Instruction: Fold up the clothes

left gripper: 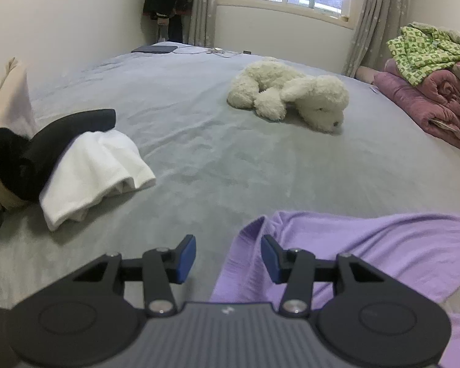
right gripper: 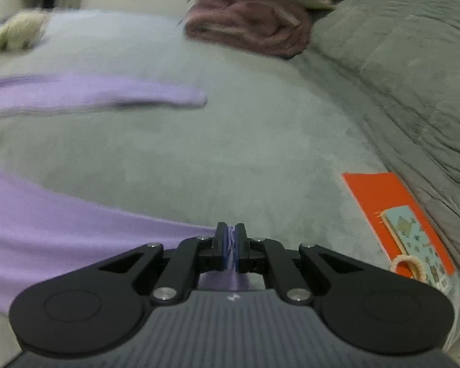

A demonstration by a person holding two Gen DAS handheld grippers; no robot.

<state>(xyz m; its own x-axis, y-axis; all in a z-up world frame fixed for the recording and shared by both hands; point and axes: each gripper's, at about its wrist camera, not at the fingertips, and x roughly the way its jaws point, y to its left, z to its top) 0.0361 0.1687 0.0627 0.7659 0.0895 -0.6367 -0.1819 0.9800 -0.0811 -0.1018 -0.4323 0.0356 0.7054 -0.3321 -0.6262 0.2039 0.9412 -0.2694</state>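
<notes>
A lilac garment (left gripper: pixel 368 245) lies spread on the grey bed (left gripper: pixel 214 153), at the lower right of the left wrist view. My left gripper (left gripper: pixel 228 257) is open and empty, its jaws straddling the garment's left edge just above the bed. In the right wrist view my right gripper (right gripper: pixel 230 245) is shut on a bunched fold of the lilac garment (right gripper: pixel 61 230), which trails to the left. A lilac sleeve (right gripper: pixel 107 92) lies further off on the bed.
A pile of white (left gripper: pixel 95 168), black (left gripper: pixel 46 141) and beige clothes sits at the left. A white plush dog (left gripper: pixel 291 95) lies mid-bed. Pink quilt (left gripper: pixel 429 101) and green patterned garment (left gripper: pixel 426 49) at the right. An orange card (right gripper: pixel 395 214) lies beside a grey quilt (right gripper: pixel 398 61).
</notes>
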